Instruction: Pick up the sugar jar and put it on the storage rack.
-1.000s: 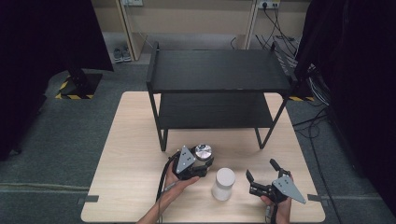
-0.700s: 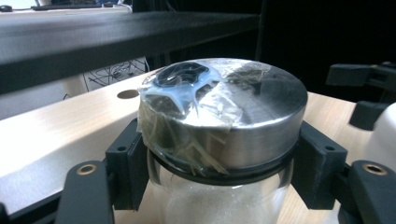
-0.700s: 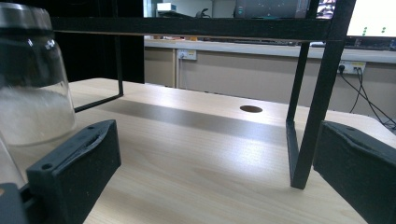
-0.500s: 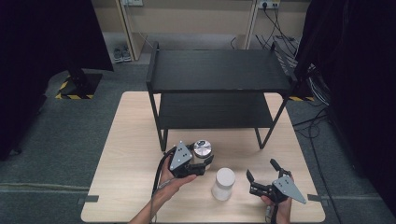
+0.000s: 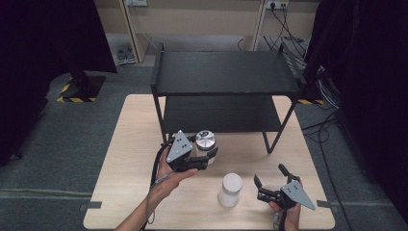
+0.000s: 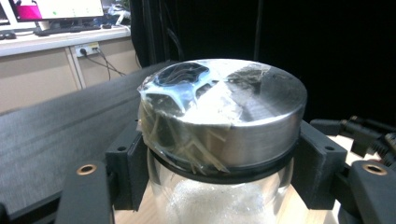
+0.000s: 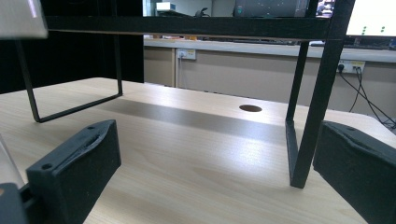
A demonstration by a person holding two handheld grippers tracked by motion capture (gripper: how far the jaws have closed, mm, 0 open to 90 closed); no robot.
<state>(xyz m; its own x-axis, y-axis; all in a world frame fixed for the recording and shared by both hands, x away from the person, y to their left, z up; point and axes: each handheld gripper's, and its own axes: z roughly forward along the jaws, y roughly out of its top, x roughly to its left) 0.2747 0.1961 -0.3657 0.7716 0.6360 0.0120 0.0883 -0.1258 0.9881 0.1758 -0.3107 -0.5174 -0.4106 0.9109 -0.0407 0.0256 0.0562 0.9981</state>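
Observation:
A glass jar with a round metal lid (image 5: 206, 140) (image 6: 224, 112) is clamped between the jaws of my left gripper (image 5: 208, 153) (image 6: 219, 165), just under the lid, and hangs above the table in front of the black shelf rack (image 5: 226, 72). Clear tape wrinkles over the lid's left side. A white-lidded jar (image 5: 231, 189) stands on the wooden table (image 5: 130, 159) between my two hands. My right gripper (image 5: 267, 180) (image 7: 205, 172) rests low at the front right of the table, open, with nothing between its black fingers (image 7: 77, 163).
The two-tier black rack fills the table's back half; its front right leg (image 7: 317, 93) stands close ahead of my right gripper. A small round hole (image 7: 250, 108) marks the tabletop beyond it. Grey floor, cables and dark curtains surround the table.
My left gripper has lifted the metal-lidded jar up off the table, slightly toward the rack. The right gripper and the white-lidded jar have stayed put.

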